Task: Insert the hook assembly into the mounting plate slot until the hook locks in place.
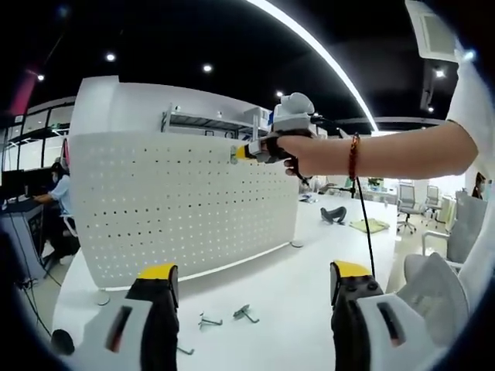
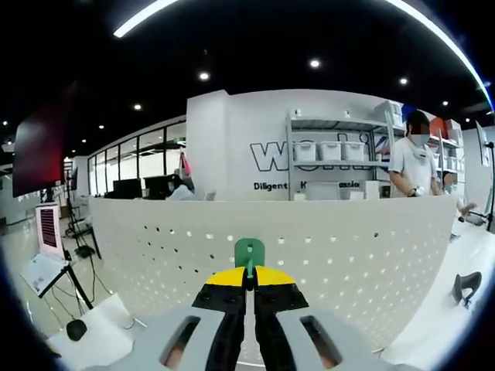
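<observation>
Back wall (image 2: 232, 147), right gripper view: large outlined letters began "WO", the remainder was hidden behind a shelf unit (image 2: 336, 158). Beneath them ran a line of small dark print; "Diligent" was legible at its start, then a word starting with "K" and too small to make out. In the left gripper view, no lettering could be read on any surface.
</observation>
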Demonstrator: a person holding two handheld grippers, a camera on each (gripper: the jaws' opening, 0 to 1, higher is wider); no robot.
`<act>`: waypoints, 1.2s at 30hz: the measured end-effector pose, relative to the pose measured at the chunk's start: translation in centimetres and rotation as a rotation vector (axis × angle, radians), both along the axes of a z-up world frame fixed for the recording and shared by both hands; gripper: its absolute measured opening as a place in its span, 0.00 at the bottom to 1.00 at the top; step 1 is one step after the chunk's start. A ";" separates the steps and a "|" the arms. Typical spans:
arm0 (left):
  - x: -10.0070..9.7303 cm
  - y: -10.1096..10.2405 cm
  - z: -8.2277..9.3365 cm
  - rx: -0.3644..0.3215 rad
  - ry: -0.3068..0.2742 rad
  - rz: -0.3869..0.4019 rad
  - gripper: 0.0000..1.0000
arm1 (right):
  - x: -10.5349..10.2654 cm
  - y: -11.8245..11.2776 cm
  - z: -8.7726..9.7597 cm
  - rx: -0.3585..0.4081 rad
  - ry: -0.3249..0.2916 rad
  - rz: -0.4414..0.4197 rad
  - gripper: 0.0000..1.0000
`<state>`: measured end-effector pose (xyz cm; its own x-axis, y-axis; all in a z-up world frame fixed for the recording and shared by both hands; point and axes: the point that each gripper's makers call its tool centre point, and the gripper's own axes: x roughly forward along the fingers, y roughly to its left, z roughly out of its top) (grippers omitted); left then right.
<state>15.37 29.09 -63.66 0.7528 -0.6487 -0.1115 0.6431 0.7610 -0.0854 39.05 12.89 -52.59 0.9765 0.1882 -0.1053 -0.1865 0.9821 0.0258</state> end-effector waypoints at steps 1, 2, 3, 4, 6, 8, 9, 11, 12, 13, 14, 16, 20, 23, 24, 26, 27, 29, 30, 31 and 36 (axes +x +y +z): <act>0.0 0.1 -0.1 0.003 0.002 0.004 0.82 | 0.1 0.0 0.0 -0.002 0.001 0.001 0.01; 0.0 0.1 -0.2 0.011 0.002 0.006 0.82 | 0.1 0.1 0.0 -0.005 0.000 0.001 0.01; 0.0 0.1 -0.2 0.014 0.001 0.006 0.82 | 0.2 0.2 0.0 -0.007 -0.001 0.003 0.01; 0.0 0.1 -0.3 0.017 0.003 0.005 0.82 | 0.3 0.3 -0.1 -0.015 -0.001 0.003 0.01; 0.0 0.1 -0.3 0.013 0.008 0.003 0.82 | 0.7 0.3 -0.1 -0.010 0.003 -0.003 0.01; 0.0 0.1 -0.6 0.015 0.015 0.001 0.82 | 1.2 0.3 0.0 -0.031 0.000 -0.004 0.01; 0.0 0.1 -0.6 0.016 0.016 0.000 0.82 | 1.2 0.3 0.0 -0.044 -0.003 -0.004 0.01; 0.1 0.1 -0.8 0.014 0.019 -0.001 0.82 | 1.4 0.4 -0.3 -0.024 0.006 -0.003 0.01; 0.1 0.1 -0.9 0.013 0.022 -0.001 0.82 | 1.5 0.4 -0.4 -0.035 0.006 -0.007 0.01; 0.1 0.0 -1.0 0.016 0.027 -0.002 0.82 | 1.6 0.4 -0.4 -0.052 0.003 -0.005 0.01; 0.1 0.0 -1.1 0.019 0.029 -0.003 0.82 | 1.6 0.4 -0.4 -0.055 0.002 -0.005 0.01; 0.2 0.0 -1.1 0.022 0.028 -0.003 0.82 | 1.8 0.2 -0.5 -0.047 0.005 -0.014 0.01; 0.4 0.2 -1.0 0.013 0.027 0.004 0.81 | 2.1 -0.1 -0.5 -0.064 0.007 -0.025 0.01; 0.5 0.3 -1.1 0.014 0.027 0.007 0.81 | 2.2 -0.1 -0.4 -0.024 0.008 -0.020 0.01; 0.5 0.2 -1.2 0.012 0.029 0.007 0.81 | 2.2 -0.1 -0.4 -0.033 0.007 -0.024 0.01; 0.5 0.2 -1.3 0.013 0.037 0.003 0.81 | 2.4 0.0 -0.4 -0.022 0.013 -0.021 0.01; 0.5 0.1 -1.4 0.015 0.037 0.002 0.81 | 2.4 0.0 -0.4 -0.026 0.013 -0.026 0.01; 0.6 0.0 -1.5 0.006 0.044 0.000 0.81 | 2.5 0.0 -0.4 -0.023 0.018 -0.028 0.01; 0.6 0.0 -1.5 0.007 0.044 0.001 0.81 | 2.5 -0.1 -0.5 -0.026 0.025 -0.032 0.01; 0.6 0.0 -1.5 0.007 0.043 0.002 0.81 | 2.6 0.0 -0.5 -0.025 0.023 -0.034 0.01; 0.5 0.0 -1.6 0.005 0.046 0.000 0.81 | 2.8 -0.1 -0.5 -0.032 0.024 -0.039 0.01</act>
